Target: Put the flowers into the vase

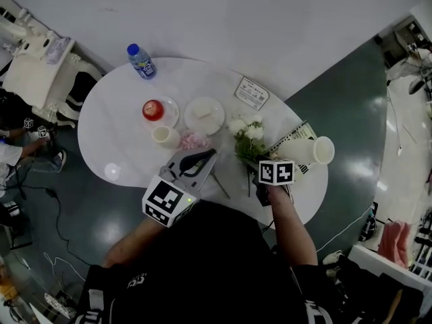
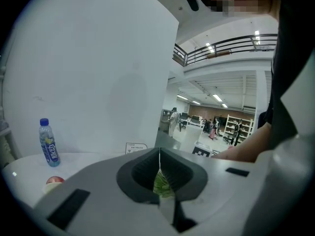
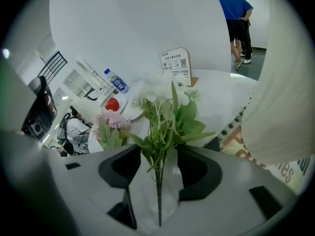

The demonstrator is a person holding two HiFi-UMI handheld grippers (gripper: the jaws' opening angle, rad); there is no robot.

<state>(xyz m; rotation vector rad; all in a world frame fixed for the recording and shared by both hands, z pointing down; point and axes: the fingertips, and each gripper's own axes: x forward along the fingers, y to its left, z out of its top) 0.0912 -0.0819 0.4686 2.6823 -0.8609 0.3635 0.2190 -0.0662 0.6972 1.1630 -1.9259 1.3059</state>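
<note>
On the white table [image 1: 111, 137] a bunch of white flowers [image 1: 247, 131] with green leaves lies pointing away from me. Its thin stem [image 3: 158, 191] runs down the gap of my right gripper [image 3: 158, 156], whose jaws stand apart without pressing it. In the head view the marker cube covers most of this gripper [image 1: 259, 165]. The white vase [image 1: 312, 150] lies on its side on a printed sheet just right of the bunch and fills the right gripper view's right side [image 3: 283, 92]. My left gripper [image 1: 206, 157] is shut, with a green leafy bit [image 2: 160, 183] pinched between its jaws. The pink flowers [image 1: 192, 141] lie at its tip.
Farther back on the table stand a water bottle [image 1: 141, 61], a red apple [image 1: 153, 109] on a small plate, a white dish [image 1: 204, 115], a pale cup [image 1: 164, 136] and a sign card [image 1: 251, 93]. A white chair [image 1: 40, 69] stands at the left.
</note>
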